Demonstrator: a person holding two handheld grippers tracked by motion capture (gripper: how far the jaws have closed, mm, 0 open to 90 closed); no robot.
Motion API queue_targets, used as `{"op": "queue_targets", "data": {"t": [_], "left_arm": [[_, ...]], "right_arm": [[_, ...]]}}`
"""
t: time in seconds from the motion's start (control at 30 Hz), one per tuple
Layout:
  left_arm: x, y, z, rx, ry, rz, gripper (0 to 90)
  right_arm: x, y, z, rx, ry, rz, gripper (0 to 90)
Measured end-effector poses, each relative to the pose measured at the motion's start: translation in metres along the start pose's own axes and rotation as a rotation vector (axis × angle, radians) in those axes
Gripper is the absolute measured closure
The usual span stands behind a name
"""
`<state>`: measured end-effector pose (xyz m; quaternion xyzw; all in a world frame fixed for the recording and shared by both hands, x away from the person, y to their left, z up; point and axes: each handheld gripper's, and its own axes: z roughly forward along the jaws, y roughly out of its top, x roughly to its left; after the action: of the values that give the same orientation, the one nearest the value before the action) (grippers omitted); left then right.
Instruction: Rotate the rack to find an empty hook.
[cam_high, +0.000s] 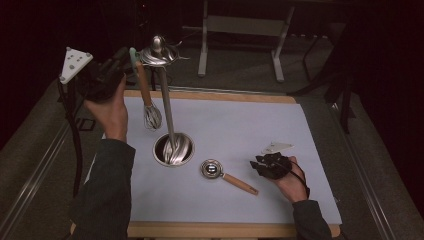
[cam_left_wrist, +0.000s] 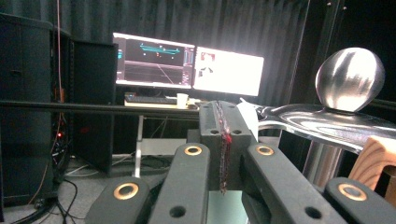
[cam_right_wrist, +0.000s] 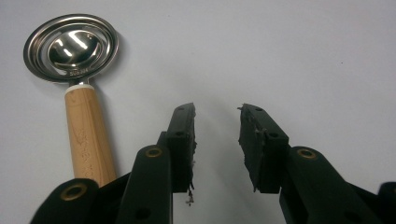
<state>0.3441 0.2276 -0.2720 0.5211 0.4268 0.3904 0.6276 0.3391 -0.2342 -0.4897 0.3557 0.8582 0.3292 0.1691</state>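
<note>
Small wire whisk (cam_high: 152, 116) with a wooden handle hangs head-down. Left gripper (cam_high: 131, 59) is clamped on its top loop. Right gripper (cam_right_wrist: 215, 140) sits half open, holding nothing.

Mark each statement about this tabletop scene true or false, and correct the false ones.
1. The whisk lies flat on the white mat. False: it hangs handle-up beside the metal stand.
2. The right tool has its jaws open, with nothing between them. True.
3. The wooden-handled spoon lies on the mat. True.
4. The left tool has its jaws wide open. False: they are shut.
</note>
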Motion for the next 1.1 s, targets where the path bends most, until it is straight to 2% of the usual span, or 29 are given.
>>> {"op": "queue_targets", "data": {"t": [0.3,0.53,0.67,1.1], "left_arm": [[0.002,0.0,-0.001,0.016,-0.002,0.007,89.9],[0.004,0.0,-0.005,0.031,-0.014,0.028,89.8],[0.009,-0.001,-0.009,0.035,-0.02,0.03,89.5],[0.029,-0.014,-0.023,0.063,0.004,0.016,88.0]], "right_arm": [[-0.002,-0.001,-0.001,0.003,-0.011,0.004,64.8],[-0.003,-0.002,-0.003,-0.005,-0.021,0.009,64.0],[-0.004,-0.002,-0.003,-0.005,-0.024,0.006,63.8],[-0.006,-0.003,-0.006,-0.006,-0.03,0.018,63.9]]}}
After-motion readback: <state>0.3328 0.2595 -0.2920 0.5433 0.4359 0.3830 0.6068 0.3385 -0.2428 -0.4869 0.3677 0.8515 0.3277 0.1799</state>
